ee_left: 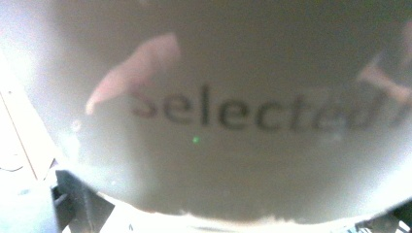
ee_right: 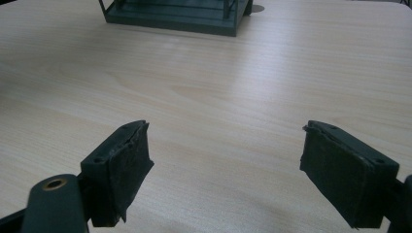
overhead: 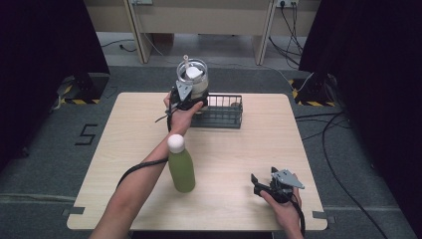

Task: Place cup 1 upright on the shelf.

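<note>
We have the left gripper [overhead: 185, 97] at the table's [overhead: 124, 149] twelve o'clock edge, clamped on the clear jar [overhead: 193, 78], which stands upright just at nine o'clock of the wire basket [overhead: 221, 112]; its label sits right against our left gripper's camera [ee_left: 209, 111]. The basket's long axis runs three to nine. Our right gripper [ee_right: 223, 165] rests near five o'clock, jaws parted on nothing, well apart from the green bottle [overhead: 180, 167].
</note>
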Demonstrator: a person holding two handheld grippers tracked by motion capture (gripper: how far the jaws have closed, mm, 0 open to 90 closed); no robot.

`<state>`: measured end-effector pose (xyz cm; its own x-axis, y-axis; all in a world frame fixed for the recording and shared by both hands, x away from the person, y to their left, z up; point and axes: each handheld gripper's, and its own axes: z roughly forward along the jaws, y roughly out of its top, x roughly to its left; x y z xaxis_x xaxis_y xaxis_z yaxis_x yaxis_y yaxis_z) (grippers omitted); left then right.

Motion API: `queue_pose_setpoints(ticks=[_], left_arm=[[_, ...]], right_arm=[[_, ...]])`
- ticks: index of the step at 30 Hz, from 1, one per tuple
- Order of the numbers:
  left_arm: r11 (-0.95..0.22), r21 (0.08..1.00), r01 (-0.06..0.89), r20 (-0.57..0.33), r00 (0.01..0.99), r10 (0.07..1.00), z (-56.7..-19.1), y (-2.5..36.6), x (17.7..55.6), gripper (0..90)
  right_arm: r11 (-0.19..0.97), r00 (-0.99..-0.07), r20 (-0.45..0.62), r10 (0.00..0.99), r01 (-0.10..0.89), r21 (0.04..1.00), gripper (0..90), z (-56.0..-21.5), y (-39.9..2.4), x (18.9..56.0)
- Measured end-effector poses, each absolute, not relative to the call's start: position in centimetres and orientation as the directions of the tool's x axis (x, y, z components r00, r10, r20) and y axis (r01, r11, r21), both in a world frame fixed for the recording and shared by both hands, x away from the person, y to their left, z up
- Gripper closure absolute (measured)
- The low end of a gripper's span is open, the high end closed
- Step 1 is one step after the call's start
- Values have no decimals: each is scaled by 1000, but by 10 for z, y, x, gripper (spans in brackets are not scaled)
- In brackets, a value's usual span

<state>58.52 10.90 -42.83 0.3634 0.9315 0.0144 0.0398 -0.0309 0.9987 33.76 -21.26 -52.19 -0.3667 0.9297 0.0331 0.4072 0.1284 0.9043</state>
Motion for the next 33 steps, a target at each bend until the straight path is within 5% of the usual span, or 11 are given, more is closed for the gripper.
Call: queue_pose_setpoints(ticks=[33], left_arm=[[-36, 995, 91, -1, 376, 926, -444, 109, 592, 91]], right_arm=[[131, -368, 33, 929, 410, 902, 178, -522, -212, 337]])
